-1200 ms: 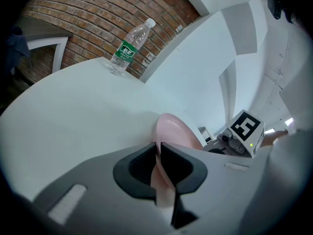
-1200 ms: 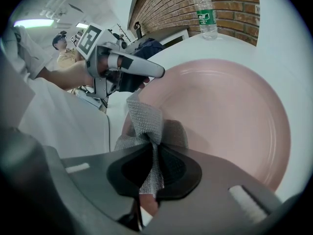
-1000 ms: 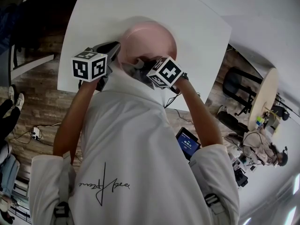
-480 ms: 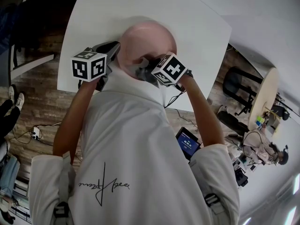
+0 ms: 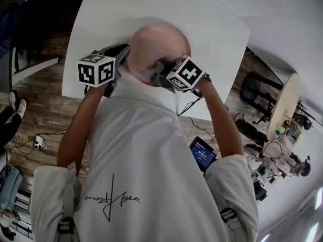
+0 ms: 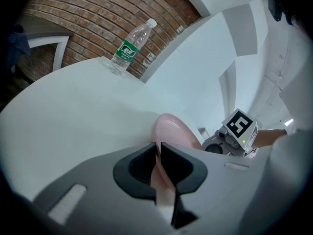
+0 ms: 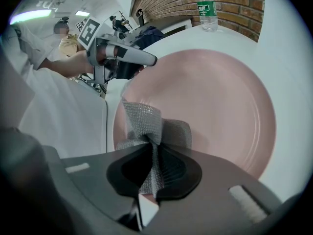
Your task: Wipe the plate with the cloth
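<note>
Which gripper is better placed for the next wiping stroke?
Right. The right gripper is shut on the cloth, just over the plate; the left gripper is clamped on its rim, likely steadying it.

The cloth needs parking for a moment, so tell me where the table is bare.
Bare table runs wide between the plate and the bottle, and beside the plate toward the table's right edge. Crowded at the near edge: the left tongs clamp the plate's rim and the right tongs hold the cloth over it.
</note>
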### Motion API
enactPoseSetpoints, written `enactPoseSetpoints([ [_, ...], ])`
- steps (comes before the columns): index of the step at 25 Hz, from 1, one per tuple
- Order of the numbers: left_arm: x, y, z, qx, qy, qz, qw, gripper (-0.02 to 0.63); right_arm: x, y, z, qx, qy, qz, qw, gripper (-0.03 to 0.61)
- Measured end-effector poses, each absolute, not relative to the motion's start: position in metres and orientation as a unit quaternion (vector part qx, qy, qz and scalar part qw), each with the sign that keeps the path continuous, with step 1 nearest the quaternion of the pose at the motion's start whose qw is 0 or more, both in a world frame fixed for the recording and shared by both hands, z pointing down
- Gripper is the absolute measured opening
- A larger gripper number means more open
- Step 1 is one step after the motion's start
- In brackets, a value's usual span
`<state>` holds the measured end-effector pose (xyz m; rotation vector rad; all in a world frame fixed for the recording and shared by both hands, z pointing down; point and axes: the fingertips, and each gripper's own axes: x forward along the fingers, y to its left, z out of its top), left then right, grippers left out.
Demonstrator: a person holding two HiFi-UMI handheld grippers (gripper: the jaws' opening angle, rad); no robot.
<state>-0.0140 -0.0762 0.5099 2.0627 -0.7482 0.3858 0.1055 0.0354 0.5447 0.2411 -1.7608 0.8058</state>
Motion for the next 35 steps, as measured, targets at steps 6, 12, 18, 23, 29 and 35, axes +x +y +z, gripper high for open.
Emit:
enactPoseSetpoints([
  [6, -0.013, -0.075, 0.510, 0.831, -0.301, 0.154, 0.442, 0.047, 0.116, 0.037, 0.546, 0.093, -0.739, 0.331, 0.579, 0.031],
  [12, -0.014, -0.075, 0.510, 0.831, -0.301, 0.153, 0.442, 0.048, 0.127, 0.032, 0.547, 0.100, -0.733, 0.315, 0.595, 0.031],
  [18, -0.013, -0.076, 0.510, 0.831, -0.301, 0.150, 0.443, 0.048, 0.137, 0.022, 0.547, 0.118, -0.728, 0.297, 0.606, 0.032],
  [23, -0.013, -0.075, 0.510, 0.831, -0.300, 0.145, 0.446, 0.049, 0.145, 0.013, 0.547, 0.135, -0.721, 0.265, 0.627, 0.034],
  [29, -0.014, -0.075, 0.510, 0.832, -0.302, 0.142, 0.444, 0.049, 0.145, 0.000, 0.544, 0.151, -0.721, 0.228, 0.637, 0.034],
  [35, -0.014, -0.075, 0.511, 0.832, -0.302, 0.138, 0.445, 0.049, 0.152, -0.025, 0.544, 0.209, -0.714, 0.181, 0.644, 0.034],
])
